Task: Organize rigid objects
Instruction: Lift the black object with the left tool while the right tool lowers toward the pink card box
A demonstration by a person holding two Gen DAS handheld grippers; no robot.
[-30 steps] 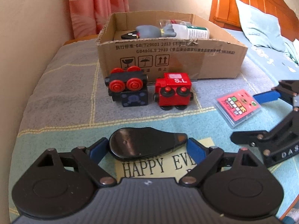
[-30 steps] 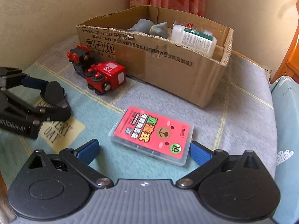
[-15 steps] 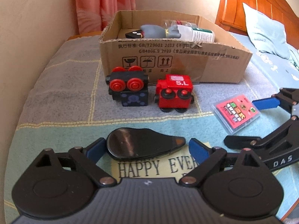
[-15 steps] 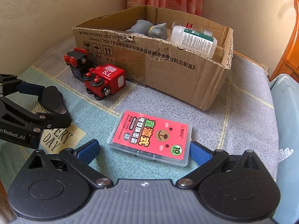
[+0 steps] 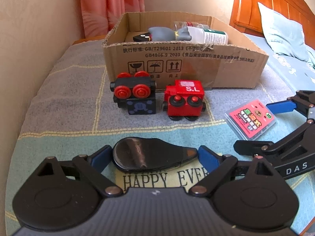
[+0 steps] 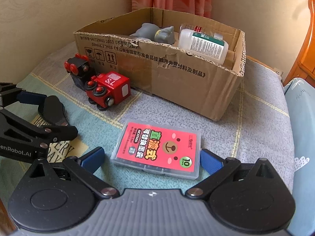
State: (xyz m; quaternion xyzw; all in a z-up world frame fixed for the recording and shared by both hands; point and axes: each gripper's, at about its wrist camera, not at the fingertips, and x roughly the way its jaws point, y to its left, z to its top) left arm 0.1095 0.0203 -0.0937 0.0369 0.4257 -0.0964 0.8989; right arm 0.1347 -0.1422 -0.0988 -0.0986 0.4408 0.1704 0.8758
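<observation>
The left gripper is spread wide around a black flat thing on the bed; its pads sit just beside it. The right gripper is spread around a red card case. Two toy trains stand by the cardboard box.

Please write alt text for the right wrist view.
The open right gripper straddles a red refill case lying flat on the bedspread. Behind it stands a cardboard box, with two toy train cars beside it.
</observation>
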